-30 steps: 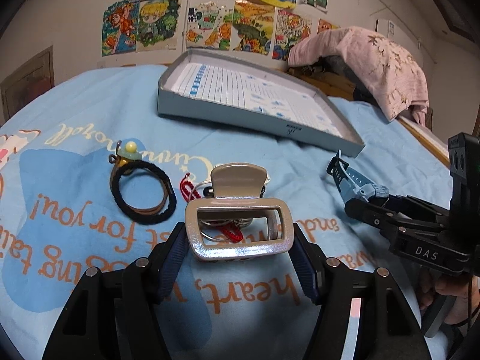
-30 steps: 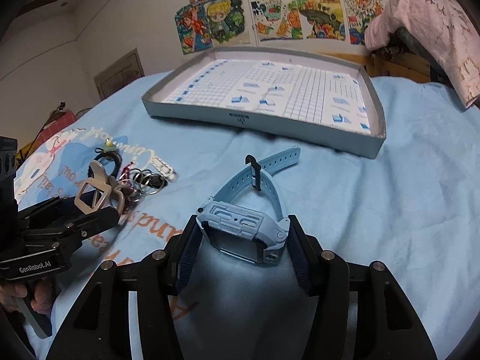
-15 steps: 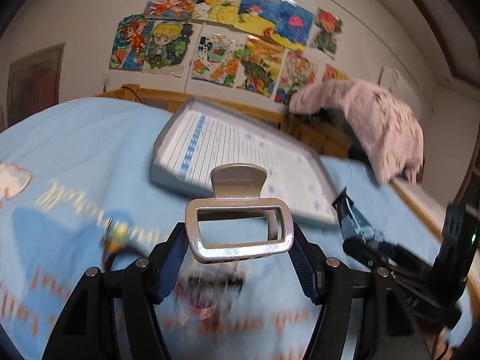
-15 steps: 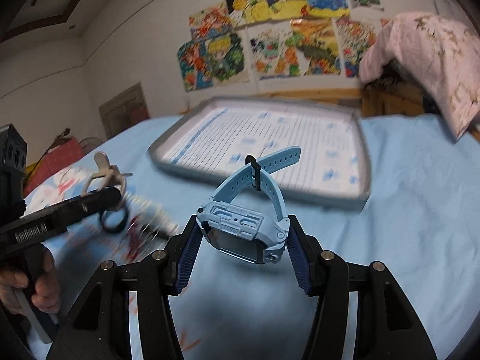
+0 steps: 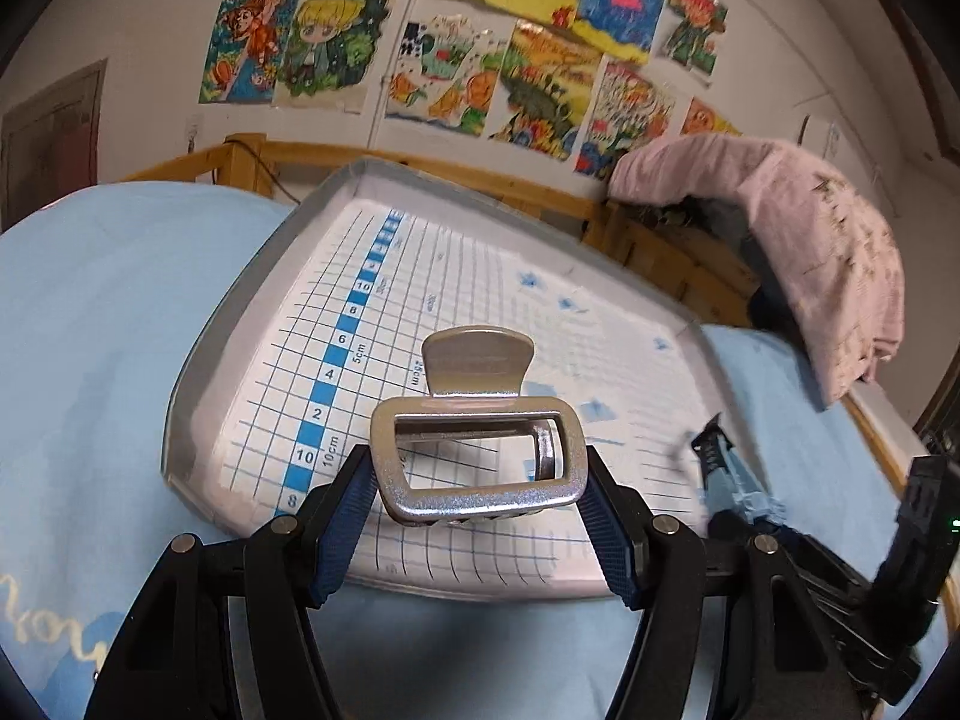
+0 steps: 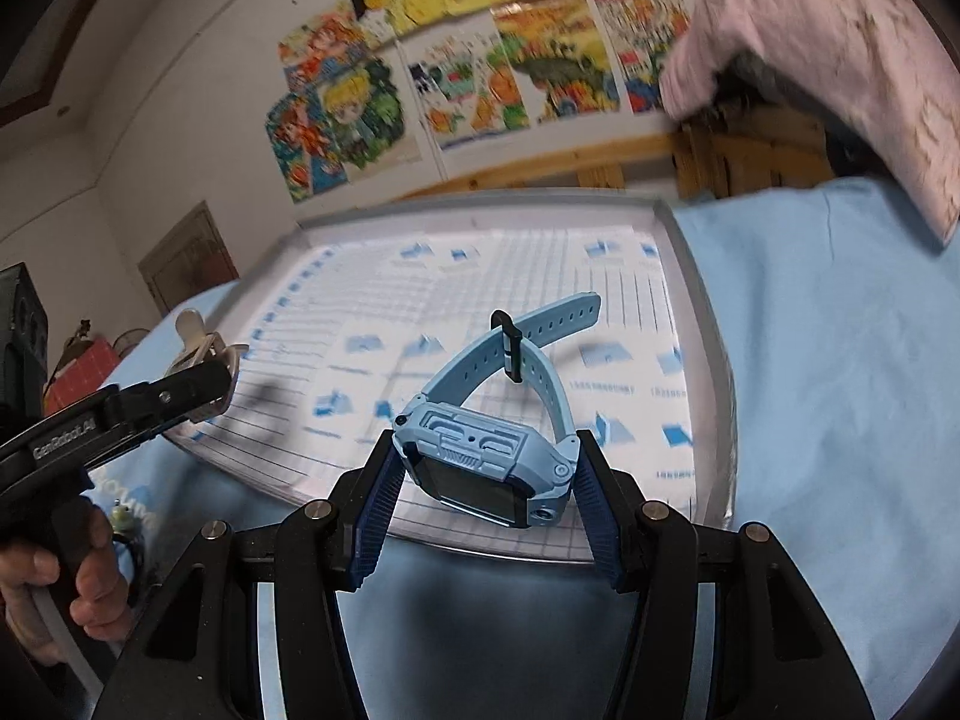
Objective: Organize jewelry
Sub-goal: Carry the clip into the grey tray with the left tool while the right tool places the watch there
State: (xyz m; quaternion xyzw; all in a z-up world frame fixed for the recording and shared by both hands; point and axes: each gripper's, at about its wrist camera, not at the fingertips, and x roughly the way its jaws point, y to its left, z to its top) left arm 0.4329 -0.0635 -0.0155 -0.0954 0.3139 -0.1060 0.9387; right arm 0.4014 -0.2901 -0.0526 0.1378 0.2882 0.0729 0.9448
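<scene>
A big blue bed sheet (image 5: 90, 330) covers the bed, and a wooden bed rail (image 5: 420, 159) runs along the far side by the wall. Lots of bright cartoon drawings (image 5: 456, 42) are stuck on the wall above it. A pink blanket (image 5: 840, 252) hangs in a heap at the far right corner. On the sheet sits a wide grey tray (image 5: 198, 360) with low walls and a white paper with blue squares and grid lines on its floor. The left gripper (image 5: 477, 504) is up in the air over the near edge of the tray, and its two blue pads squeeze a shiny silver hair claw clip (image 5: 480, 462) from both sides. The clip's flat tab sticks up toward the far end. The right gripper (image 6: 486, 474) is also over the near part of the tray, and its blue pads pinch the body of a light blue kids' smartwatch (image 6: 486, 456). The watch strap loops up and away from the pads, with a black keeper on it. In the right view a hand (image 6: 54, 588) holds the handle of the left gripper, low at the left side. Under that hand, a small hair tie with a green charm (image 6: 123, 519) lies on the sheet, outside the tray.
</scene>
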